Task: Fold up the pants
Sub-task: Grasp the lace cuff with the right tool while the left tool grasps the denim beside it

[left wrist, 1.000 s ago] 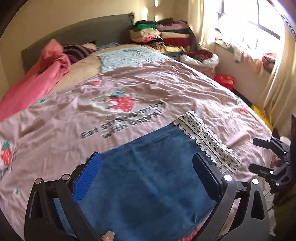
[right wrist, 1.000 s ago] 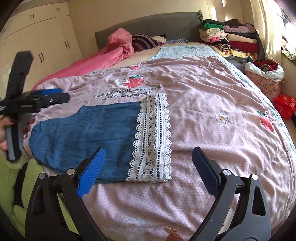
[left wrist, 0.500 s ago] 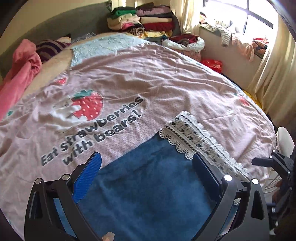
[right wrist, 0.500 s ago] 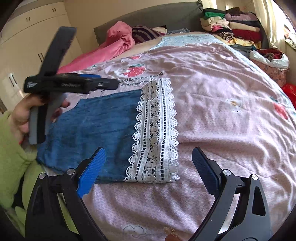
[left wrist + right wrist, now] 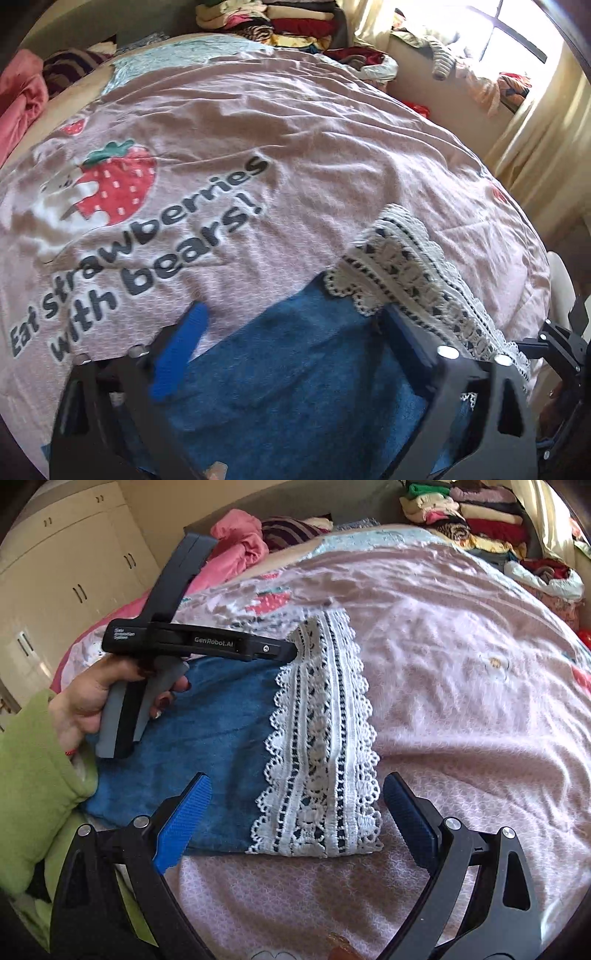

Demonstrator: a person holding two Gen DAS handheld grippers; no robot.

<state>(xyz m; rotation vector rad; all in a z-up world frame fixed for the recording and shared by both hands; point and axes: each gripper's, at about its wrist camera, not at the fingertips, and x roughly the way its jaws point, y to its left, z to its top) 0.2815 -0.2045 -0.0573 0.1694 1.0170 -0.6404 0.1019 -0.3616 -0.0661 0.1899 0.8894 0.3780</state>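
Observation:
Blue pants point(image 5: 207, 746) with a wide white lace hem point(image 5: 321, 738) lie folded flat on the pink bedspread point(image 5: 461, 686). My left gripper point(image 5: 293, 308) hovers low over the pants' far edge point(image 5: 295, 387), near the lace hem point(image 5: 406, 273). Its jaws are closing, with cloth beneath them and no pad pressing on it. In the right wrist view, the left gripper point(image 5: 291, 650) tips down at the lace's far corner, held by a hand point(image 5: 92, 698) in a green sleeve. My right gripper point(image 5: 295, 779) is open above the near end of the lace, holding nothing.
A stack of folded clothes point(image 5: 295, 18) sits at the head of the bed, and a bunched pink blanket point(image 5: 240, 542) lies beside the pillows. Cream wardrobe doors point(image 5: 74, 572) stand to the left. A window sill with clothes point(image 5: 480, 81) and a curtain point(image 5: 535, 147) lie beyond the bed's right side.
The left gripper has moved forward and down over the pants toward the far lace corner, and its jaws have narrowed a little. The right gripper has sunk slightly closer to the lace hem.

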